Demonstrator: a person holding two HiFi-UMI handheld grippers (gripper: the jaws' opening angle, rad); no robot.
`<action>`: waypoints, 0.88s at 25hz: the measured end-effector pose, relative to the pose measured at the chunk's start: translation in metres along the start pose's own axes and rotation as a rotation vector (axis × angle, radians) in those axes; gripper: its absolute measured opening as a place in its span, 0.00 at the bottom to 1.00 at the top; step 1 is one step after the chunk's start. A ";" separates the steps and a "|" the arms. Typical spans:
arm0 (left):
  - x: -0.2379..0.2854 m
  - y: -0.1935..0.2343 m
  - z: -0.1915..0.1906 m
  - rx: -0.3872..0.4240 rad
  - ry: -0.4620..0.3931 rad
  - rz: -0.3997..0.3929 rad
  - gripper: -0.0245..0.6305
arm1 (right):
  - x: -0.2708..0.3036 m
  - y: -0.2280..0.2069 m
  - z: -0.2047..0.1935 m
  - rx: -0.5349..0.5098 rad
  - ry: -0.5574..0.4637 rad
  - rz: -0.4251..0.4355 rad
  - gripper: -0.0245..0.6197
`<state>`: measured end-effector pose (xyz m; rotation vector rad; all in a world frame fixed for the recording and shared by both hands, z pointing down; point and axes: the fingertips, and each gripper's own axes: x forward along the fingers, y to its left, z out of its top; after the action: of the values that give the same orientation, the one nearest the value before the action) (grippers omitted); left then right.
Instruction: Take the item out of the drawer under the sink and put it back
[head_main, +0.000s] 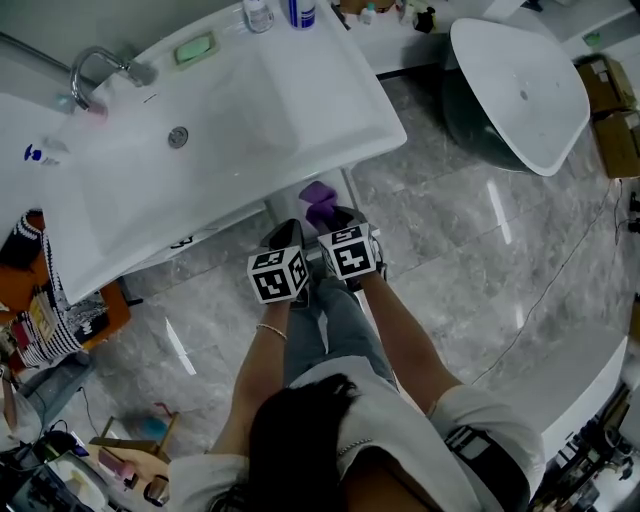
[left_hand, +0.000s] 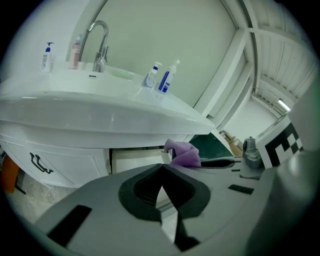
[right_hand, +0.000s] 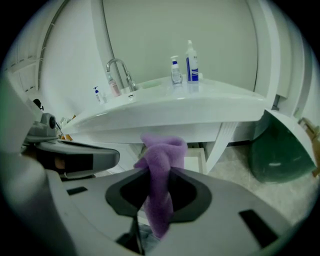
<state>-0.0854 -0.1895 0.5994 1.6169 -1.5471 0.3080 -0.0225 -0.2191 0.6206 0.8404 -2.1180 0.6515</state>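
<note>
A purple cloth hangs bunched from my right gripper, just below the sink's front edge. In the right gripper view, the cloth is pinched between the jaws of the right gripper, its top folded over above them. My left gripper is close beside it on the left; in its own view the left gripper has its fingertips together and nothing between them, with the cloth off to its right. The drawer under the sink stands open, pale inside.
A faucet, soap dish and bottles sit on the sink top. A white oval tub stands at the right, with cardboard boxes beyond it. A cluttered orange stand is at the left. The floor is grey marble tile.
</note>
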 end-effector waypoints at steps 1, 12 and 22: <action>-0.004 -0.001 0.002 0.001 -0.007 0.002 0.04 | -0.005 0.002 0.000 0.000 -0.005 0.000 0.20; -0.039 -0.021 0.039 0.042 -0.096 -0.017 0.04 | -0.057 0.016 0.029 -0.008 -0.069 0.005 0.20; -0.071 -0.028 0.056 0.070 -0.165 -0.029 0.04 | -0.098 0.032 0.051 -0.056 -0.146 0.008 0.20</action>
<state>-0.0947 -0.1834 0.5052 1.7548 -1.6502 0.2204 -0.0202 -0.1980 0.5081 0.8718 -2.2606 0.5464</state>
